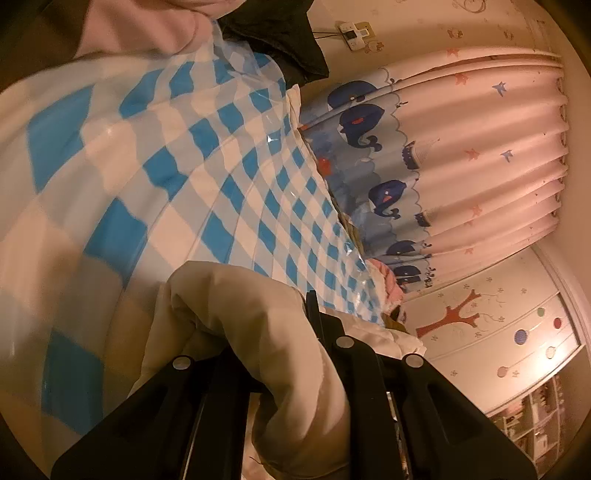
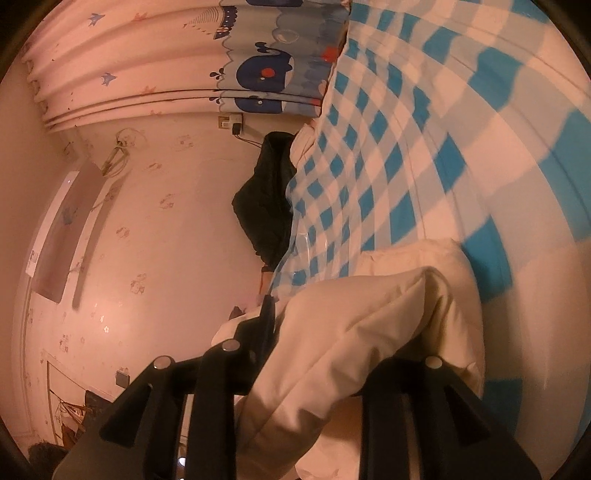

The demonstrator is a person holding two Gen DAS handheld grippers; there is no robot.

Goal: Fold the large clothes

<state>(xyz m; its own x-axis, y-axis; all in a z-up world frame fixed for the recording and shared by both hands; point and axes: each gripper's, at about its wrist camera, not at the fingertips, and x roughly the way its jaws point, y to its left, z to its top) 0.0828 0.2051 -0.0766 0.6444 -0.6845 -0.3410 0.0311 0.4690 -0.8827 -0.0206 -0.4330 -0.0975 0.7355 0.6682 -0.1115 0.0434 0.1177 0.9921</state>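
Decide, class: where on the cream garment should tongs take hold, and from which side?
Grip the bunched edge of the cream garment, coming in level from its near side. There the cloth doubles into a thick ridge above the checked cover. Both the left tongs and right tongs hold it this way.

A bunched garment [image 1: 236,332] fills the space between the fingers of the left gripper [image 1: 258,354] and lies on the checked bed cover [image 1: 192,158], which spreads away ahead of it; beyond the cover's far edge hangs a curtain [image 1: 480,155], with a dark item [image 1: 280,40] at the cover's far corner below a wall socket [image 1: 354,35]. In the right wrist view the garment [image 2: 354,332] bulges up between the fingers of the right gripper [image 2: 347,343], on the cover [image 2: 424,155], with the curtain [image 2: 166,55] beyond and a wall unit [image 2: 62,229] off to the left.
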